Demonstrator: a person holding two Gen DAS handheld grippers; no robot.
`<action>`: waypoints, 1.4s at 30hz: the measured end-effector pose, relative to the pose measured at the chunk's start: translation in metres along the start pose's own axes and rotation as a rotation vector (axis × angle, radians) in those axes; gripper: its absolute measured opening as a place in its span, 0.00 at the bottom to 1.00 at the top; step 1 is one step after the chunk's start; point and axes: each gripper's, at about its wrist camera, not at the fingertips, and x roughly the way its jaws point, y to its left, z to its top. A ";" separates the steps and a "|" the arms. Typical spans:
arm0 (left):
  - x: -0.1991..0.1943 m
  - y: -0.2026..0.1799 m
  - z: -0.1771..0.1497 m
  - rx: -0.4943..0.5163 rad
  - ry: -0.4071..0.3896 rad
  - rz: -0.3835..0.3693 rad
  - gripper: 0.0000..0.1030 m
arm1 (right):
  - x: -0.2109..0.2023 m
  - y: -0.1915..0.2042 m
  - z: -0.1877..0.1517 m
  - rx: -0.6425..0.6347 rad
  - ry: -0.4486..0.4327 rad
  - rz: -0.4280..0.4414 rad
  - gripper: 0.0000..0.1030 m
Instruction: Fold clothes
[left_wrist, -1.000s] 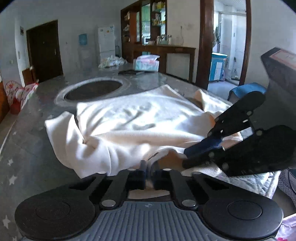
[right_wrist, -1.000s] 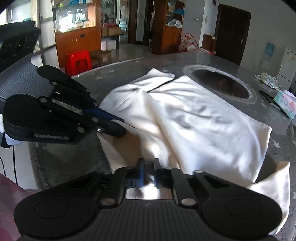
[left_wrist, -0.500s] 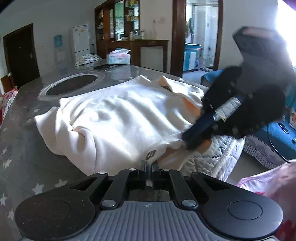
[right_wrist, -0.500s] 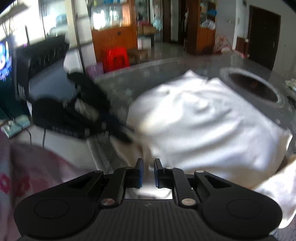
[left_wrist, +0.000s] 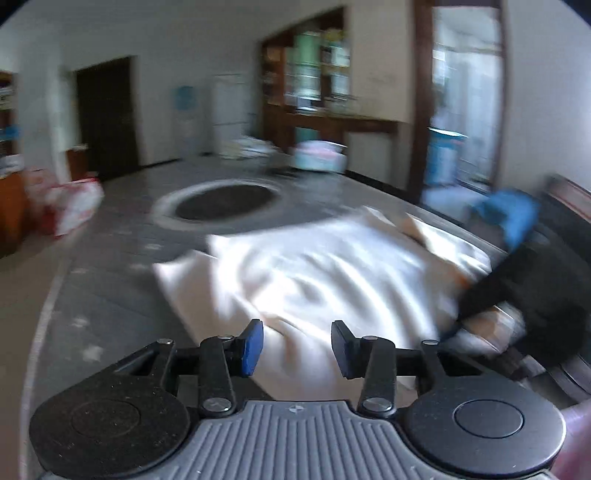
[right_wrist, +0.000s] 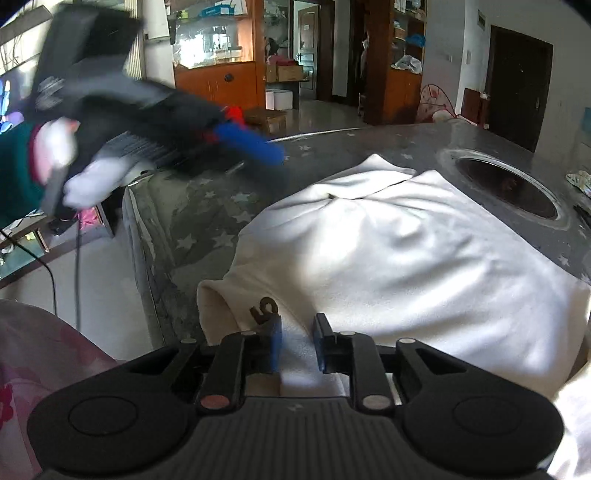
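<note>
The white garment was lying bunched up on the grey star-print table when I looked through the left wrist cam, sitting on the near part of the table, just this side of the dark round inset. That whole view was pretty smeared. My left gripper had its blue pads spread wide, with nothing between them, just cloth visible beyond the gap. Off to the right I could make out the right gripper as a dark blur against the garment's edge, too blurry to say how its fingers stood from there. A tissue box sat far back on the table.

The right wrist cam was way sharper. The garment filled most of the frame, folded over in a thick heap, with a dark "5" printed near the closest corner. The right gripper had its pads apart, a modest gap, cloth lying right in front of it, but not pinched. The left gripper hung up high on the left above the bare table, clear of the garment, gripped by a white-gloved hand.
</note>
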 end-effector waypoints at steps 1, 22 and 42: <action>0.009 0.005 0.007 -0.018 0.003 0.033 0.43 | 0.000 -0.001 -0.001 0.004 0.001 -0.002 0.18; 0.095 0.077 0.024 -0.249 0.047 0.133 0.06 | 0.007 -0.005 0.001 0.022 -0.003 0.006 0.24; -0.016 0.113 -0.039 -0.402 0.004 0.322 0.15 | 0.008 0.001 0.005 -0.003 0.021 -0.020 0.25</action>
